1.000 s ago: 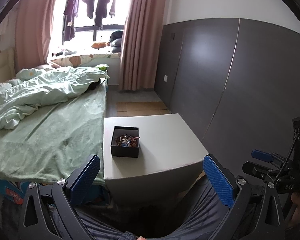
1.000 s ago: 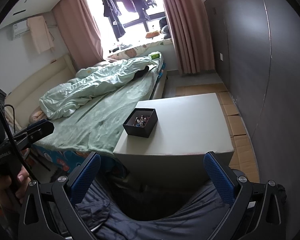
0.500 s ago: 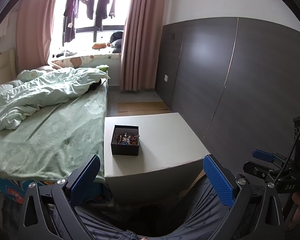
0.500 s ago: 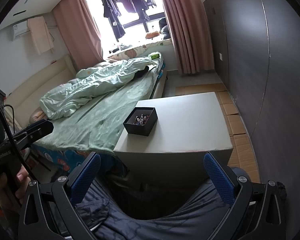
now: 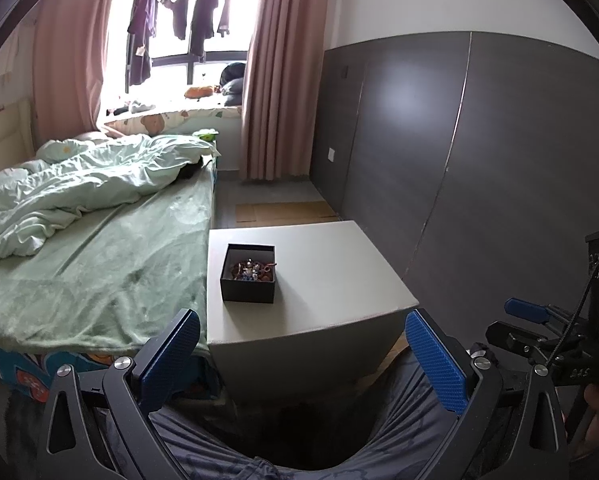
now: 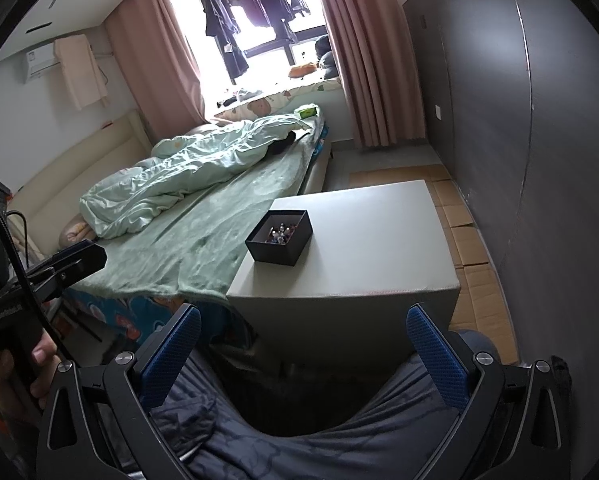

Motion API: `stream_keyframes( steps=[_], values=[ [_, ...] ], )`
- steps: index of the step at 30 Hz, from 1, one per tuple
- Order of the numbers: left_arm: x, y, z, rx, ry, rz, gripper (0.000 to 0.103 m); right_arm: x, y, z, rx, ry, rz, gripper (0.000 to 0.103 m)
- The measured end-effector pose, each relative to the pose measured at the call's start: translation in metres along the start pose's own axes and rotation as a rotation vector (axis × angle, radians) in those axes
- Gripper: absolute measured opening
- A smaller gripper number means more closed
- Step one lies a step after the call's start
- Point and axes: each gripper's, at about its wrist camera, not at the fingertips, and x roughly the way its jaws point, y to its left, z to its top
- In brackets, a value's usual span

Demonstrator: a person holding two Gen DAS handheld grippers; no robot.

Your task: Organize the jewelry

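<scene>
Box (image 5: 248, 279), black and open-topped, stands on the grey desk (image 5: 331, 280) toward its left near part, just beside the bed (image 5: 99, 268). Jewelry (image 5: 252, 271) lies heaped inside it: beads in brown, blue and white, with a thin reddish piece reaching the right wall. In the left wrist view the left tool (image 5: 301, 356) is held low in front of the desk's near edge, its blue-padded fingers (image 5: 435, 364) spread wide and empty, well apart from the box. The person's lap in dark cloth (image 5: 399, 432) fills the bottom of the view. At the right edge the right tool (image 5: 539, 332) shows side-on, gripped by a hand (image 5: 597, 404). A pale green quilt (image 5: 79, 188) lies rumpled on the far part of the bed. Pink curtains (image 5: 275, 92) frame a window hung with dark clothes.

In the right wrist view the right tool (image 6: 303, 354) likewise hangs before the desk's (image 6: 379, 248) near edge, fingers (image 6: 435, 360) fully parted, nothing between them. The box (image 6: 280, 242) sits at the desk's left side with the jewelry (image 6: 280, 234) inside. At the left edge the left tool (image 6: 65, 266) appears, held by a hand (image 6: 23, 380). Cardboard sheets (image 6: 471, 248) cover the floor to the right of the desk, along the dark grey wall panels (image 6: 539, 140).
</scene>
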Motion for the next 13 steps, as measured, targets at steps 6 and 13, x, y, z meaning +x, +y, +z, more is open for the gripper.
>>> stream_keyframes(
  steps=[6, 13],
  values=[
    [-0.0070, -0.0034, -0.0076, 0.001, -0.005, -0.001, 0.103, -0.0024, 0.0035, -0.0045, 0.003, 0.007, -0.003, 0.103],
    [-0.0109, -0.0071, -0.0102, 0.009, -0.012, 0.014, 0.103, -0.0033, 0.0071, -0.0099, 0.002, 0.004, -0.003, 0.103]
  ],
)
